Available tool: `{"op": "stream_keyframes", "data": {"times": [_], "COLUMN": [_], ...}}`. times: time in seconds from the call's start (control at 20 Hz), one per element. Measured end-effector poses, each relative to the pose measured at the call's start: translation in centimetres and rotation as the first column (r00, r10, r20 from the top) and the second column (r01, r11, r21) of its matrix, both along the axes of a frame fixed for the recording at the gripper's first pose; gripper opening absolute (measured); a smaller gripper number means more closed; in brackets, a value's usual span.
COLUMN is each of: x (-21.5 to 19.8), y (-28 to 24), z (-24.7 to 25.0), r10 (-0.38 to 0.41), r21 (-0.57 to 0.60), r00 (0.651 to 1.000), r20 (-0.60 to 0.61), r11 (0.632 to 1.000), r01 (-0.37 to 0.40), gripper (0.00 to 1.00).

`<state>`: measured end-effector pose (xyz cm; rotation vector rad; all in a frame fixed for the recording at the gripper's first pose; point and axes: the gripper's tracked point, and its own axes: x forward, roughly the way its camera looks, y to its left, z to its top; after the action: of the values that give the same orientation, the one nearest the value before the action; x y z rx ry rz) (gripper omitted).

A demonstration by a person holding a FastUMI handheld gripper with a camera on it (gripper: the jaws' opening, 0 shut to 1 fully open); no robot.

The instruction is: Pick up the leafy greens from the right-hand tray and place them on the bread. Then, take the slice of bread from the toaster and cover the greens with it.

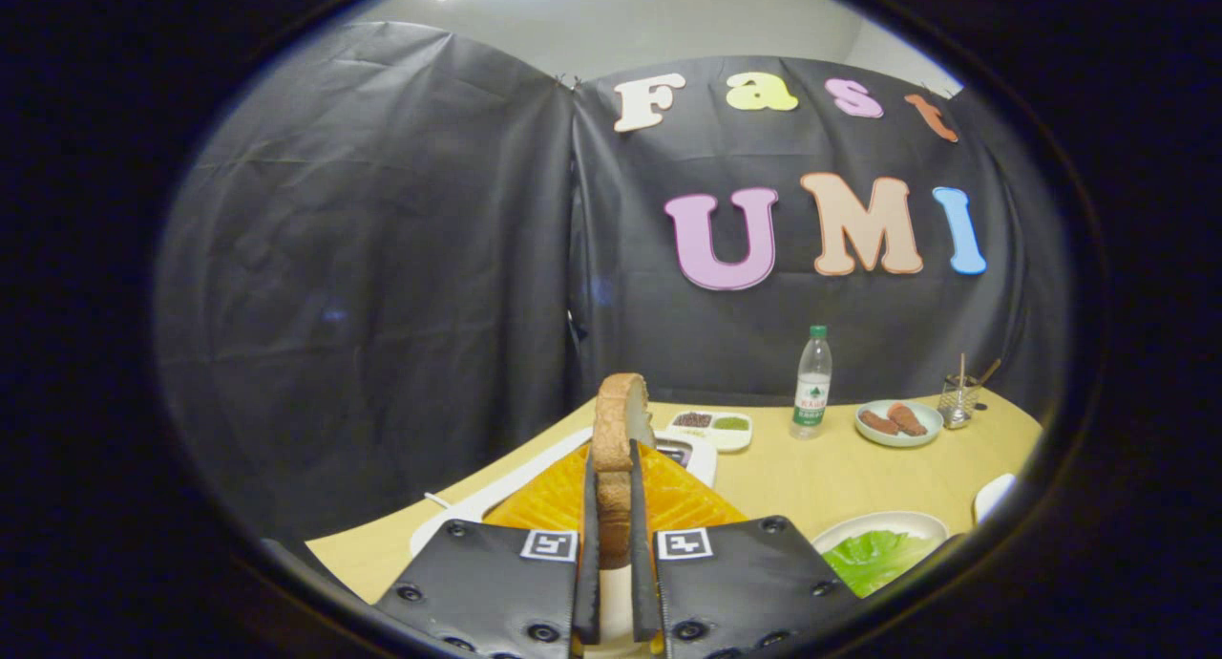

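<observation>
A slice of bread (pixel 618 430) stands on edge between my fingers, its brown crust rising above their tips. My gripper (pixel 612 487) is shut on this slice, both fingers pressed against its flat sides. Under and beyond the fingers lies an orange ribbed surface (pixel 549 497) framed by a white rim (pixel 535 460); I cannot tell whether it belongs to the toaster. To the right of the fingers, a white plate (pixel 883 522) carries the leafy greens (pixel 874 556).
On the yellow table (pixel 821 473) further back: a small white dish with dark and green fillings (pixel 714 423), a plastic water bottle (pixel 812 384), a plate with brown food pieces (pixel 897 420), and a glass holder with sticks (pixel 959 399). Another white item's edge (pixel 993 495) lies far right.
</observation>
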<state>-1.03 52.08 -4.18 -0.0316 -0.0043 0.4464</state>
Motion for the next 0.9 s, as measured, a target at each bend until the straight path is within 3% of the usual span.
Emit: {"op": "stream_keyframes", "data": {"times": [0.25,0.5,0.9], "x": [-2.2,-4.0,-3.3], "y": [-1.4,-4.9,-13.5], "z": [5.1,7.8,6.4], "r10": [0.033,0.031,-0.067], "r21": [0.129,0.245,0.33], "r00": [0.991,0.989,0.996], "r20": [0.128,0.147,0.061], "r11": [0.99,0.967,0.943], "r01": [-0.05,-0.067,0.043], "gripper": [0.16,0.16,0.16]}}
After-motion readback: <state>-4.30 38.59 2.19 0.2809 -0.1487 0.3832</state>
